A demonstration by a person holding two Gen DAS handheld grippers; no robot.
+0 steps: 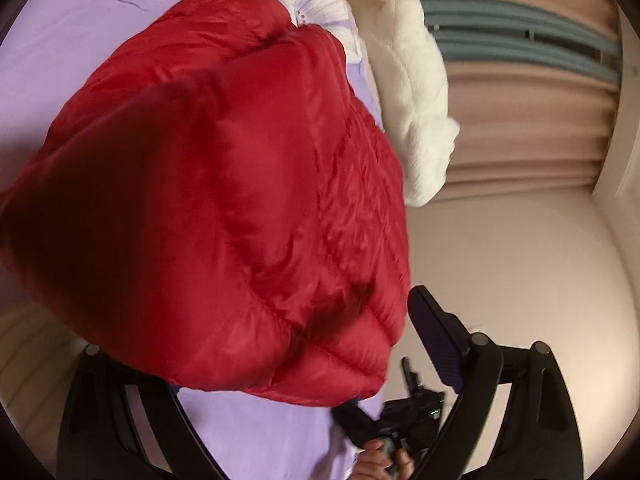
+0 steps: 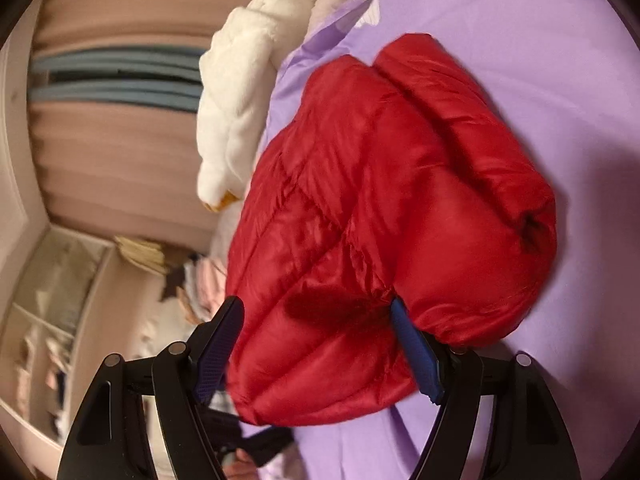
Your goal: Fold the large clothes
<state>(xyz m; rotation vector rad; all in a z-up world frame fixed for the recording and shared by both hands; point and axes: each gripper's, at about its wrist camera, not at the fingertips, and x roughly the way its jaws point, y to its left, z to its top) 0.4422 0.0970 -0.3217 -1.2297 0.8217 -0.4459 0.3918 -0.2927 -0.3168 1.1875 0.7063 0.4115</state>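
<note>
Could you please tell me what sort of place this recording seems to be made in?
Most likely a bedroom: a red puffer jacket lies on a lilac bed sheet, beside a white plush toy, with curtains behind.

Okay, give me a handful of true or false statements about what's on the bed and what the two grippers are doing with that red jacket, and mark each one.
1. The puffy red quilted jacket lies on a lilac bedsheet. True.
2. A white plush toy sits beside the jacket. True.
3. The right gripper has a bulge of the jacket between its blue-padded fingers. True.
4. The jacket is spread out flat with both sleeves extended. False: it is bundled into a thick, rounded mass.
5. The curtain behind the bed is bright green. False: it is pinkish beige.
6. The left gripper is clamped shut on nothing. False: its jaws stand wide with jacket between them.
</note>
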